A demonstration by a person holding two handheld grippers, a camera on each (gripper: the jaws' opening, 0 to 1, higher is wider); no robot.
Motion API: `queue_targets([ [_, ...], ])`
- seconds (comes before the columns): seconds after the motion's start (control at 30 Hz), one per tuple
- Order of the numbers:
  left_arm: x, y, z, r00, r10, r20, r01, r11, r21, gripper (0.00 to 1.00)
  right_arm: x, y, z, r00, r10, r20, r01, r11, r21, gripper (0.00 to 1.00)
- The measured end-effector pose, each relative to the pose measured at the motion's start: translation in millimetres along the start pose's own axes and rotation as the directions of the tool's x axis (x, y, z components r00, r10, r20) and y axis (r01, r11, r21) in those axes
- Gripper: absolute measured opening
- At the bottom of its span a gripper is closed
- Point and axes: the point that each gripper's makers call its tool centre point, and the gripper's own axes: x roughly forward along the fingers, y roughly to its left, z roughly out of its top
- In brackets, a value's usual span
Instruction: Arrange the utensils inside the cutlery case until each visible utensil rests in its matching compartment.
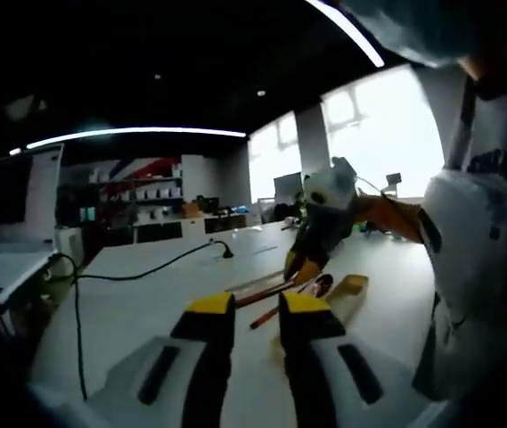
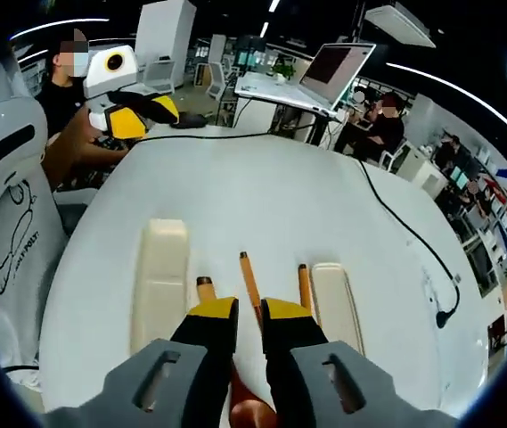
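Three utensils with orange-brown wooden handles lie side by side on the white table (image 2: 262,196): a left handle (image 2: 204,283), a middle handle (image 2: 249,272) and a right handle (image 2: 304,278). Two cream case pieces flank them, a long one on the left (image 2: 160,281) and another on the right (image 2: 333,299). My right gripper (image 2: 249,312) hovers low over the middle handle, which runs between its slightly parted jaws. The left gripper view shows that gripper (image 1: 302,266) over the utensils (image 1: 317,285) and a case piece (image 1: 349,294). My left gripper (image 1: 257,306) is held back in the air, open and empty.
A black cable (image 2: 404,227) runs across the table to a plug near its edge, seen as a cable (image 1: 137,267) in the left gripper view too. A person's white sleeve (image 1: 476,241) is close on the right. People sit at desks with a laptop (image 2: 329,71) beyond the table.
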Motion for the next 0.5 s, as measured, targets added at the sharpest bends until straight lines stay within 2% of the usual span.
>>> queue_targets([
  [0.5,-8,4.5,-6.0,1.0,0.019,-0.002,-0.019,1.0,-0.013,0.21,32,-8,-15.1,0.995,0.041,-0.092,-0.041,0.999,-0.001,0.09],
])
